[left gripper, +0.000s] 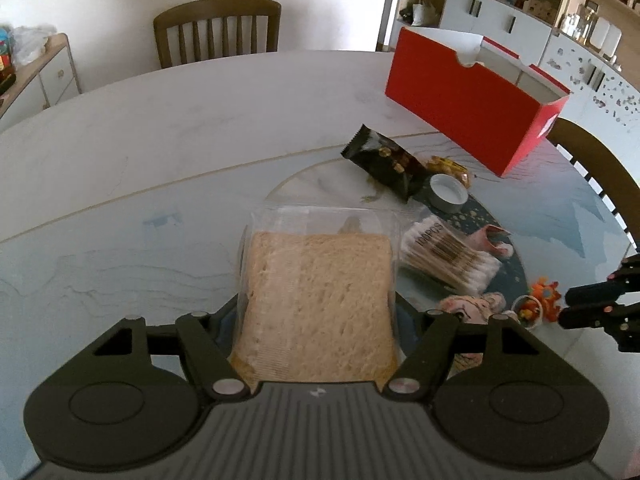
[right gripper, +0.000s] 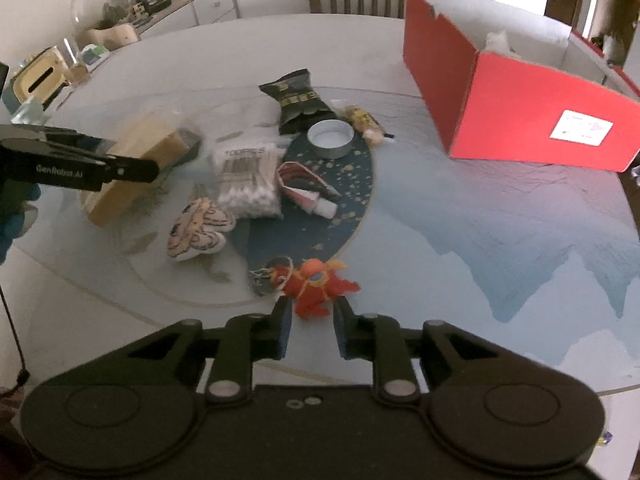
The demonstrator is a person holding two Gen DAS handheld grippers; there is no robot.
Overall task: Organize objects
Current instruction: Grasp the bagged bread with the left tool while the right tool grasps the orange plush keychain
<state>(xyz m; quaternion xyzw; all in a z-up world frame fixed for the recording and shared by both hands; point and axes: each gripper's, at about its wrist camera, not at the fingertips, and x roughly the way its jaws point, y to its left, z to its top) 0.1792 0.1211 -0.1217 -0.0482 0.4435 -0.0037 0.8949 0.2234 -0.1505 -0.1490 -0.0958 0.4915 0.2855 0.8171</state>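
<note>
Two pick-ups are judged to be in hand at once, each item bound, presumably, for the open red cardboard box (left gripper: 472, 120) standing at the far right of the table. The clear plastic pack of sliced pale bread (left gripper: 320, 304) is clamped between the jaws of the left gripper (left gripper: 318, 320), which stand moderately wide across its sides; in the right wrist view the pack appears tilted and lifted at one end. The small red-orange plush creature with a key ring (right gripper: 316, 286) lies on the glass-topped table (right gripper: 480, 240), its near edge just between the tips of the right gripper (right gripper: 311, 320); the jaws are narrowed about it, but whether the pads already press on it cannot be told. Next, a firm hold on the toy must be confirmed, then both items carried over the box wall. The toy looks soft, with spiky limbs; the bread pack looks squashy and easily crushed.
</note>
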